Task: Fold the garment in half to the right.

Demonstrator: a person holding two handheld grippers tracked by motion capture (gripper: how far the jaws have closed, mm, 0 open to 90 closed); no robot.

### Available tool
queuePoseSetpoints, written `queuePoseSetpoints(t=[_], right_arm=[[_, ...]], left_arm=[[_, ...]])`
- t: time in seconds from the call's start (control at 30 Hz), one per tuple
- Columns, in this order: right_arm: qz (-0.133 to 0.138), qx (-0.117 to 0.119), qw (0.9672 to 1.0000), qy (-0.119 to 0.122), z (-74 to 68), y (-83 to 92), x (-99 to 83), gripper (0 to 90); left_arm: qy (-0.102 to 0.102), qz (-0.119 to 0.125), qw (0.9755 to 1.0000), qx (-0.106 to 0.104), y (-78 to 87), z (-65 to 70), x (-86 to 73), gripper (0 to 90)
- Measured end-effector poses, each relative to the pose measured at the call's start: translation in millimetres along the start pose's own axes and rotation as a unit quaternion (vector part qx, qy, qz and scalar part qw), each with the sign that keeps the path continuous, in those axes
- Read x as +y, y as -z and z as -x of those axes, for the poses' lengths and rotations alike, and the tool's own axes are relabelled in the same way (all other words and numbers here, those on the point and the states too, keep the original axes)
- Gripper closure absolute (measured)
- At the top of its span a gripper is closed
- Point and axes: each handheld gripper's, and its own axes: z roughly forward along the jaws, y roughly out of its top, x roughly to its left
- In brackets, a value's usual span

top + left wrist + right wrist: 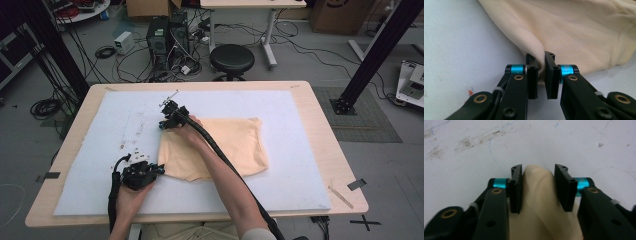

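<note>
Folding looks barely begun: left gripper pinches the cream garment's near-left corner, right gripper straddles its far-left corner, jaws not closed.

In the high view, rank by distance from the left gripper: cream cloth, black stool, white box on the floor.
From the left gripper:
1. Cream cloth, clamped in its jaws, mid-table.
2. Black stool, beyond the table's far edge.
3. White box, floor, far left.

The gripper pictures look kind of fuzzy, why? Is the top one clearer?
In the left gripper view the black arms near the lens are soft, while the cream cloth is fairly sharp. In the right gripper view the cloth between the jaws and the nearest parts blur, and the stained white mat looks crisper. The high view is evenly lit, with little glare but coarse detail.
</note>
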Motion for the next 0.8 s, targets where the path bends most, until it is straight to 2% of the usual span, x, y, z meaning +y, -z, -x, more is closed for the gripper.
queuePoseSetpoints(t=[0.1, 0.23, 0.47, 0.67, 0.8], right_arm=[[-0.002, 0.000, 1.0000, 0.003, 1.2, 0.6, 0.8, 75.2], [-0.001, -0.002, 1.0000, -0.003, 0.3, -0.3, 1.2, 80.0], [-0.007, -0.008, 0.9999, 0.004, -2.3, 0.7, 2.5, 81.5], [-0.013, -0.004, 0.9999, 0.006, -4.1, 5.6, 5.6, 81.6], [-0.005, 0.012, 0.9999, -0.006, -4.5, 8.9, 7.4, 81.6]], left_arm=[[0.002, -0.001, 1.0000, -0.001, 0.1, -0.2, 0.0, 82.3], [0.004, 0.000, 1.0000, -0.004, -0.1, -0.8, 0.0, 82.3], [0.003, 0.002, 1.0000, -0.005, 0.9, -0.7, 0.0, 82.9], [0.005, 0.008, 0.9997, -0.022, 7.3, -5.1, -1.2, 83.0], [0.013, 0.021, 0.9989, -0.040, 18.5, -12.9, -0.1, 83.0]])
